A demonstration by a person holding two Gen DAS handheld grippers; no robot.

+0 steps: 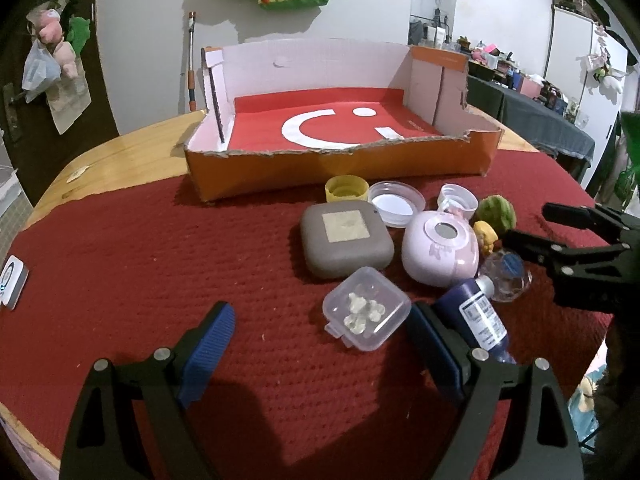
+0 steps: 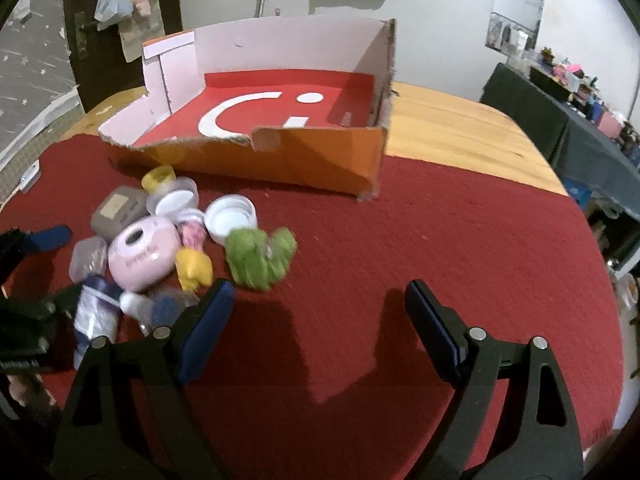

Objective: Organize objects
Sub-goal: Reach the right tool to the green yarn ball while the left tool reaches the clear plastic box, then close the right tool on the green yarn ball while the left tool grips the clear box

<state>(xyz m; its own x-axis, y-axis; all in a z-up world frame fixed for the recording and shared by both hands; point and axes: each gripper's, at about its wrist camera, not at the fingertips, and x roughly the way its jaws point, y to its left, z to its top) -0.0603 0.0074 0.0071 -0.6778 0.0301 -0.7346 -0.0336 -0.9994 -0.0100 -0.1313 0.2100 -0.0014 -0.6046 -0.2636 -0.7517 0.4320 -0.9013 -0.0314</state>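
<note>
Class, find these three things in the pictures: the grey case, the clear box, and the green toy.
grey case point(image 1: 347, 239), left wrist view, on its lid beside the square label.
clear box point(image 1: 366, 307), left wrist view, on its lid.
green toy point(image 2: 260, 258), right wrist view, on its blurred body.

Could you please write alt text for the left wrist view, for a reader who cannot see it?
The open left gripper hovers over a red cloth, nearest a small clear box. Behind lie a grey case, a pink case and an empty orange cardboard tray.
</note>
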